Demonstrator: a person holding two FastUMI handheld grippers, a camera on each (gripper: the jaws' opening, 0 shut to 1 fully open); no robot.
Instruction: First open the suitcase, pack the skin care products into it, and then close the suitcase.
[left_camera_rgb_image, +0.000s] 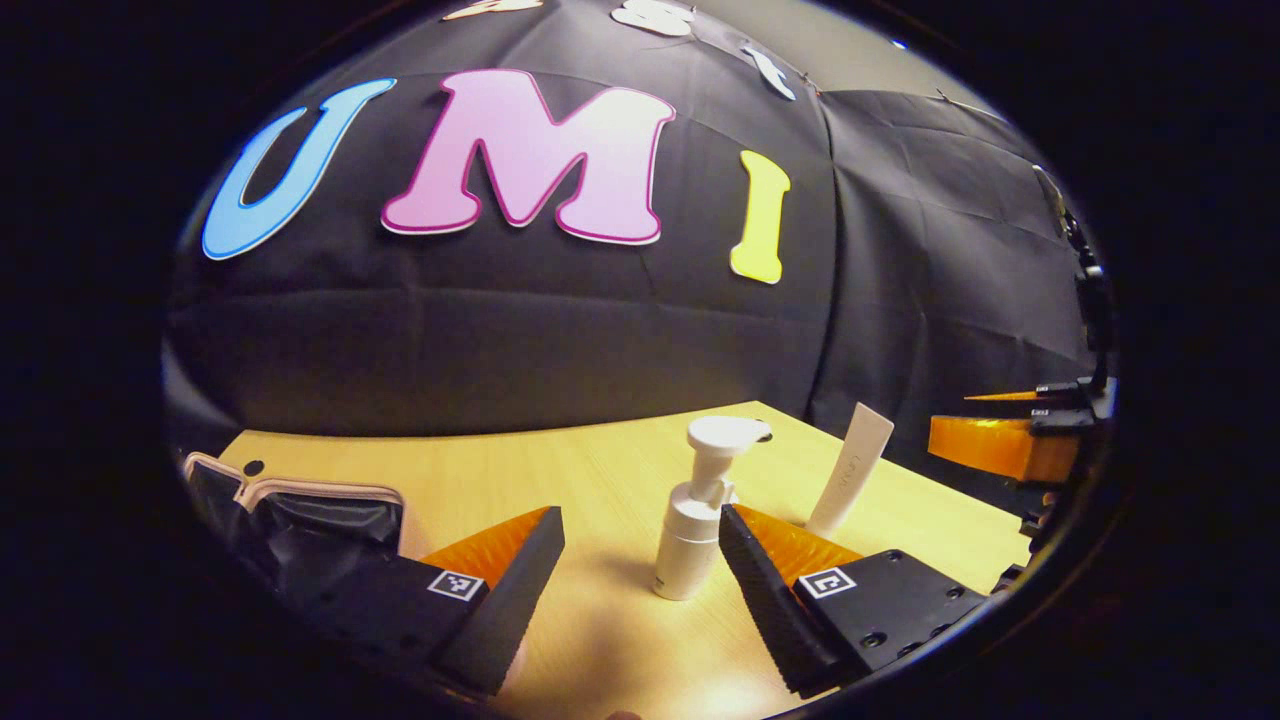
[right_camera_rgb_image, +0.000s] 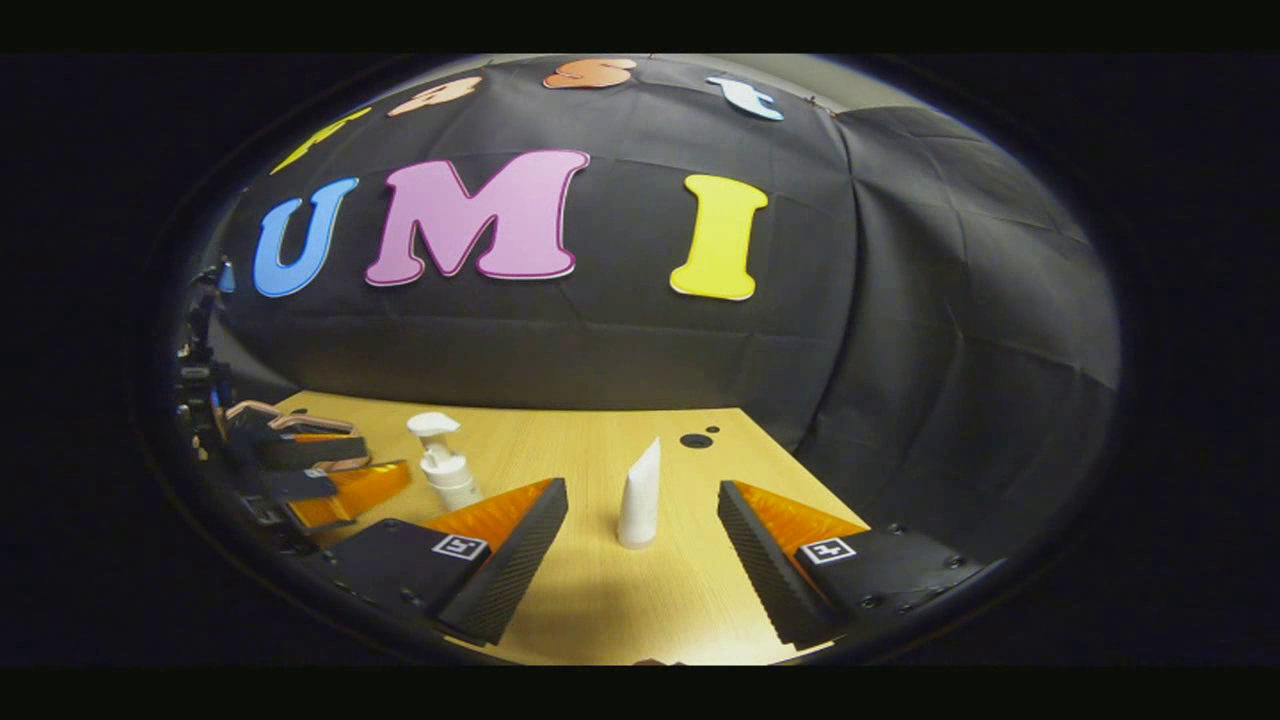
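A white pump bottle (left_camera_rgb_image: 697, 520) stands upright on the wooden table (left_camera_rgb_image: 600, 480), between and just beyond the fingertips of my left gripper (left_camera_rgb_image: 640, 525), which is open around it without touching. A white tube (left_camera_rgb_image: 850, 482) stands on its cap to the right of the bottle. The open suitcase (left_camera_rgb_image: 300, 510), with a pale rim and dark lining, lies at the table's left. In the right gripper view the tube (right_camera_rgb_image: 640, 496) stands straight ahead of my open right gripper (right_camera_rgb_image: 642, 495), beyond its tips. The pump bottle (right_camera_rgb_image: 445, 465) is to its left, with the left gripper (right_camera_rgb_image: 330, 470) beside it.
The table's far edge meets the black cloth wall. Small dark holes (right_camera_rgb_image: 696, 440) mark the tabletop near its far right corner. The right gripper's orange fingers (left_camera_rgb_image: 1000, 445) show at the right edge of the left gripper view, off the table's right side.
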